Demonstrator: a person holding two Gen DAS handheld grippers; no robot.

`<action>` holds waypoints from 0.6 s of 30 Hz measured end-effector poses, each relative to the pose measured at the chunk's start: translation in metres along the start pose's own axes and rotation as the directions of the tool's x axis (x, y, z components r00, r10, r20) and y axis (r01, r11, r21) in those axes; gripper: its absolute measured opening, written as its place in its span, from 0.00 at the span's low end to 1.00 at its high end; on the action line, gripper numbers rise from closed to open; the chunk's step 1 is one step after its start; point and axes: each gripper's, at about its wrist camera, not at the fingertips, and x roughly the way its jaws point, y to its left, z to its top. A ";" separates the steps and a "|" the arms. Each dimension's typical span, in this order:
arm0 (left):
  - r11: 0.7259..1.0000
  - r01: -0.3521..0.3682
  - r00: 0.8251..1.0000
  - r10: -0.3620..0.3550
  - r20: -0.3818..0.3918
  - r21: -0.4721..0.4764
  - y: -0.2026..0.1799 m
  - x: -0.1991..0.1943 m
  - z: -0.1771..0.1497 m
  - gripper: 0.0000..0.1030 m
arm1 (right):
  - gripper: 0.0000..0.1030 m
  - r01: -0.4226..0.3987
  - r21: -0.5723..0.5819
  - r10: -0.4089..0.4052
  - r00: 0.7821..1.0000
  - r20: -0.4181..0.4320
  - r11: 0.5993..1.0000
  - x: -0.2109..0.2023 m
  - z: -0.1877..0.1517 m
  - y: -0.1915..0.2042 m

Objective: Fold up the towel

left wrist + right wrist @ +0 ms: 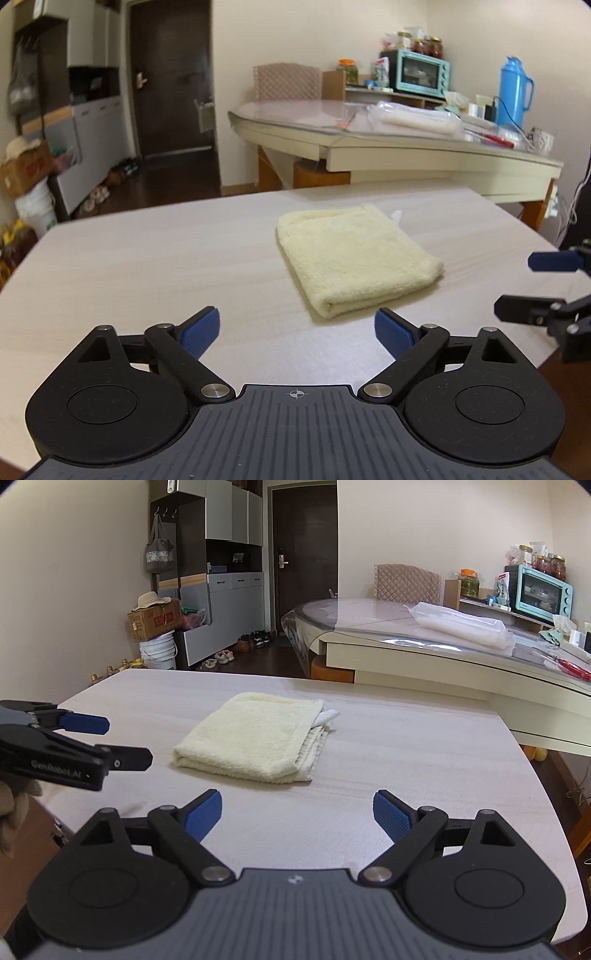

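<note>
Left gripper (pixel 297 332): jaws spread wide, nothing between them, above the desk (pixel 147 266). Right gripper (pixel 297 812): jaws likewise spread and empty. The folded towel (pixel 354 258) lies flat on the desk just ahead of both grippers, touching neither, between their lines of approach.

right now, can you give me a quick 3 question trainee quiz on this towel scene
1. True or false: the towel lies folded on the table.
2. What is the left gripper holding? A) the towel B) nothing C) a bottle
3. What white bit sticks out at the towel's far corner?

Key
1. True.
2. B: its jaws stand open over bare table, as do those of the right gripper.
3. A small tag, seen best from the right wrist.
</note>
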 end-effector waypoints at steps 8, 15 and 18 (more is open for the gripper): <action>1.000 0.023 0.999 -0.023 -0.042 -0.011 -0.011 -0.020 -0.005 0.95 | 0.88 0.009 0.003 -0.009 1.000 0.008 1.000 -0.016 -0.005 0.010; 0.999 -0.003 1.000 0.002 -0.024 -0.049 -0.013 -0.041 -0.005 1.00 | 0.89 0.019 -0.014 -0.018 1.000 0.017 1.000 -0.033 -0.006 0.021; 0.998 -0.018 1.000 0.017 -0.013 -0.052 -0.012 -0.046 -0.006 1.00 | 0.89 0.024 -0.024 -0.023 1.000 0.021 0.999 -0.036 -0.005 0.024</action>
